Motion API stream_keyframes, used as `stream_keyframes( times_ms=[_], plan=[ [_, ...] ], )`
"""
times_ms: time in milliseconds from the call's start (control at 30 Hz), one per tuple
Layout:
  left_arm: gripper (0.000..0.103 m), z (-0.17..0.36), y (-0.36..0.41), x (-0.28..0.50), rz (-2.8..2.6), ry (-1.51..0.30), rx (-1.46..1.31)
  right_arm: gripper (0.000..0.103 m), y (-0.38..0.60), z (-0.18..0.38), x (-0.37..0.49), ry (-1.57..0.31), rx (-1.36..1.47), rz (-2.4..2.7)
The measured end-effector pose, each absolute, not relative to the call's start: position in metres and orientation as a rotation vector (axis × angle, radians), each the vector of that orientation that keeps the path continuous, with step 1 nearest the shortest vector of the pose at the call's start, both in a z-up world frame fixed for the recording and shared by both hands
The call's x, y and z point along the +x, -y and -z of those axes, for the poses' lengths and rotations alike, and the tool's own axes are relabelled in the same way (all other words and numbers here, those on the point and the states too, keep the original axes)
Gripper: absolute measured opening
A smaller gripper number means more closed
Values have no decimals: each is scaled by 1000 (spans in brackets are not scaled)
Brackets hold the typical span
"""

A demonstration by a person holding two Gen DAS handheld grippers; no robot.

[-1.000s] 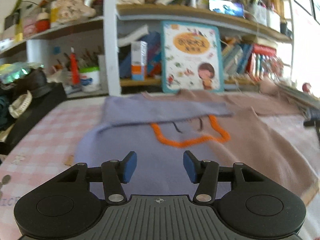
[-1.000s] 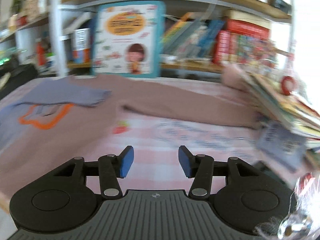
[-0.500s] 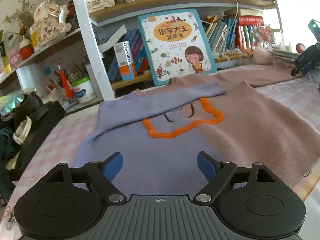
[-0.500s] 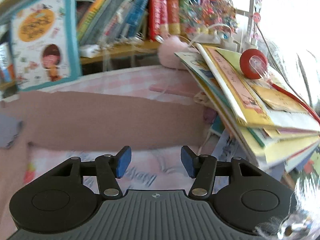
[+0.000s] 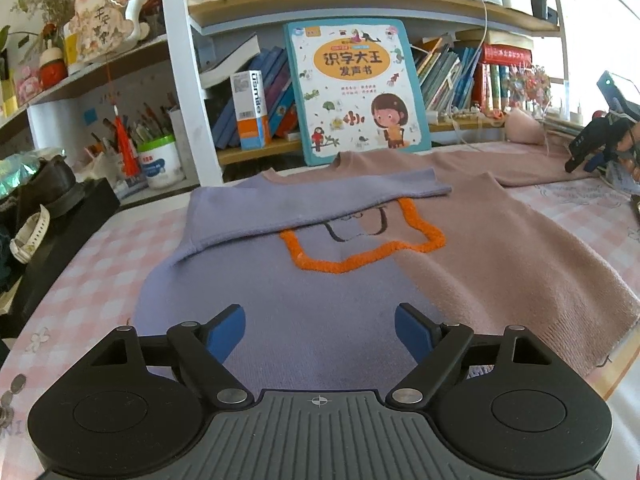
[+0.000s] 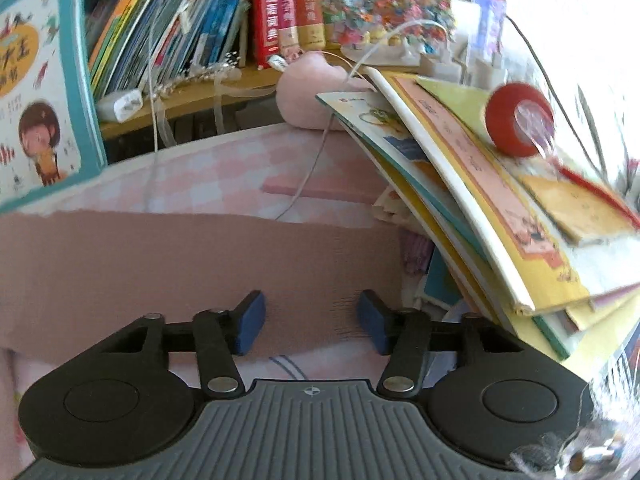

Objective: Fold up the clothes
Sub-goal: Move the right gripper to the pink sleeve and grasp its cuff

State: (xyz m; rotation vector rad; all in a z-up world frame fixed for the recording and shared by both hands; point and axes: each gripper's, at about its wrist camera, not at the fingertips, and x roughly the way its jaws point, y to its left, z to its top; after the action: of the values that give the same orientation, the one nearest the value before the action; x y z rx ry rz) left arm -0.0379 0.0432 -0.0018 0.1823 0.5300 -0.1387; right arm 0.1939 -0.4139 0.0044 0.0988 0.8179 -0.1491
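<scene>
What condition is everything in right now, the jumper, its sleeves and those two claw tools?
Sweater: flat on the table, front up.
Purple sleeve: folded across the chest.
Pink sleeve: stretched out straight, not yet folded.
Left gripper: open, empty, over the hem.
Right gripper: open, empty, at the pink sleeve's end.
Picture book: upright, leaning on the shelf.

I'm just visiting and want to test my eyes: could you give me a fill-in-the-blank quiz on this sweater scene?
1. The sweater is half purple and half ____.
2. The fuzzy outline on its chest is ____.
3. The purple sleeve lies folded ____ the chest.
4. Both the left gripper and the right gripper have their jaws ____.

Missing words: pink; orange; across; open
</scene>
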Motion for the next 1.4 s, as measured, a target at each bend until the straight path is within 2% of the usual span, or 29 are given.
stream_keyframes(
  times_ms=[67, 133, 333, 400, 433, 500, 533, 867, 900, 933, 967, 1033, 1167, 1400],
  plan=[
    [85, 2, -44, -37, 143, -537, 179, 17, 416, -5, 194, -819, 102, 137],
    [85, 2, -44, -36, 145, -541, 176, 6, 418, -6, 194, -826, 105, 126],
    [85, 3, -44, -36, 149, -545, 176, 5, 426, -17, 190, -847, 212, 96],
    [85, 3, -44, -36, 151, -544, 176, 9, 424, -20, 185, -858, 216, 90],
    [85, 3, -44, -36, 152, -545, 177, 13, 422, -21, 184, -861, 196, 97],
    [85, 3, -44, -36, 151, -544, 175, 36, 421, -23, 182, -860, 164, 115],
    [85, 3, -44, -36, 150, -544, 174, 54, 423, -24, 182, -852, 159, 131],
    [85, 2, -45, -36, 145, -543, 165, 59, 420, -6, 201, -882, 160, 149],
    [85, 2, -46, -35, 147, -545, 163, 58, 419, -5, 202, -880, 154, 149],
    [85, 2, -46, -35, 148, -548, 160, 47, 419, -5, 201, -878, 141, 150],
    [85, 2, -47, -34, 149, -550, 157, 29, 421, -6, 200, -872, 137, 151],
    [85, 2, -47, -35, 147, -548, 156, 10, 427, -7, 197, -864, 157, 143],
    [85, 2, -46, -35, 144, -544, 160, 4, 432, -7, 191, -846, 207, 114],
    [85, 2, -43, -36, 144, -547, 178, 3, 422, -41, 182, -741, 339, -11]
  ],
)
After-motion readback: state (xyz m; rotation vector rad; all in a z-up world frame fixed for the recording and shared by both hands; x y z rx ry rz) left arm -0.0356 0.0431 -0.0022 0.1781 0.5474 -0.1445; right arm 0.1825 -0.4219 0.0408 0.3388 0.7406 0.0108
